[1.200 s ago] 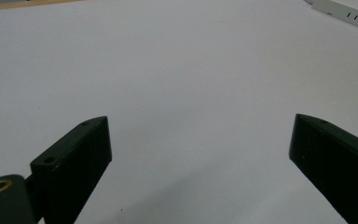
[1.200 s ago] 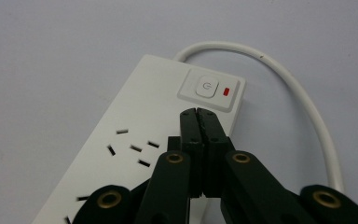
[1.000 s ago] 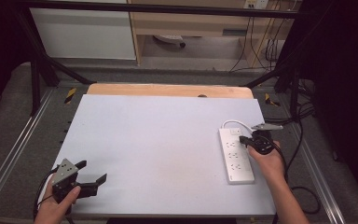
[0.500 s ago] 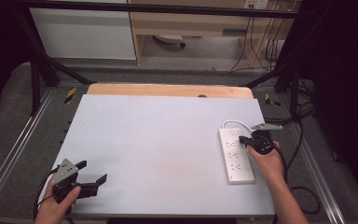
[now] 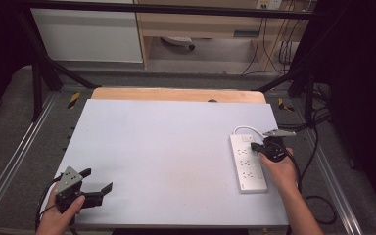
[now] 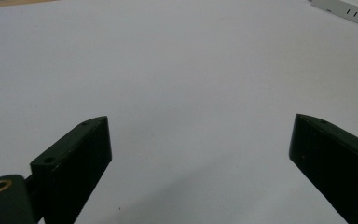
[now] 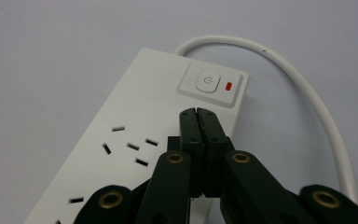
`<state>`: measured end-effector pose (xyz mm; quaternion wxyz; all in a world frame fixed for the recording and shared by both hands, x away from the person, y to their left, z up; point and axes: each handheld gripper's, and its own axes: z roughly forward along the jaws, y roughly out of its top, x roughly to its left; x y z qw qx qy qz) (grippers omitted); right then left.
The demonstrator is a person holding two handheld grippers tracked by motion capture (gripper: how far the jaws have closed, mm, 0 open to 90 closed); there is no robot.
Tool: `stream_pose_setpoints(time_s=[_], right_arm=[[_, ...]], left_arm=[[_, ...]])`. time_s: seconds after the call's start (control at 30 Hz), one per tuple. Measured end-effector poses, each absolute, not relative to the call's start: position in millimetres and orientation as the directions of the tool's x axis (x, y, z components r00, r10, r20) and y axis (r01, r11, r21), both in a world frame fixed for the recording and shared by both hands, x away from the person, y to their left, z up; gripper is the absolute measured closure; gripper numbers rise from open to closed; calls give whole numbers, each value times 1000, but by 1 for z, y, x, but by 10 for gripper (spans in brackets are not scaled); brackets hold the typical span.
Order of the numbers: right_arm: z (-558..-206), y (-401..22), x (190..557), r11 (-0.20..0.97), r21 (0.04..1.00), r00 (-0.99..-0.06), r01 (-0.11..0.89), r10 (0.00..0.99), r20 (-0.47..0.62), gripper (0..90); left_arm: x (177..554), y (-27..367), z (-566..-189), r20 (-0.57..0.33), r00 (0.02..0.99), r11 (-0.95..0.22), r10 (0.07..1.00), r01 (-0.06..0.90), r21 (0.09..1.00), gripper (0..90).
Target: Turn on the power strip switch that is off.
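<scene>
Where switch (image 7: 208,82) sits, power symbol, red indicator (image 7: 229,86)

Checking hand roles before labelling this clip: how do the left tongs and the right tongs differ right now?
The left tongs stand wide open with nothing between the jaws; the right tongs are shut, jaws pressed together. The left tongs sit over bare white table near its front left corner, while the right tongs sit over the white power strip, tips just short of its power button. Both are black and hand-held.

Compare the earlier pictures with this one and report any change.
Nothing visibly changed. The right tool stays shut above the power strip, just short of its switch; the left tool stays open at the table's near left corner.
</scene>
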<state>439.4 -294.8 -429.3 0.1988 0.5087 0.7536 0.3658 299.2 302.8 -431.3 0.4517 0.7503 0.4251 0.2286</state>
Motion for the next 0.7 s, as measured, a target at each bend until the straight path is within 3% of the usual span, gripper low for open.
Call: stream_pose_setpoints(time_s=[0.7], right_arm=[[-430,-294,439,207,751,-393,627,916,76,900]], left_arm=[[299,302,-432,-40,537,-235,843,433,870,58]])
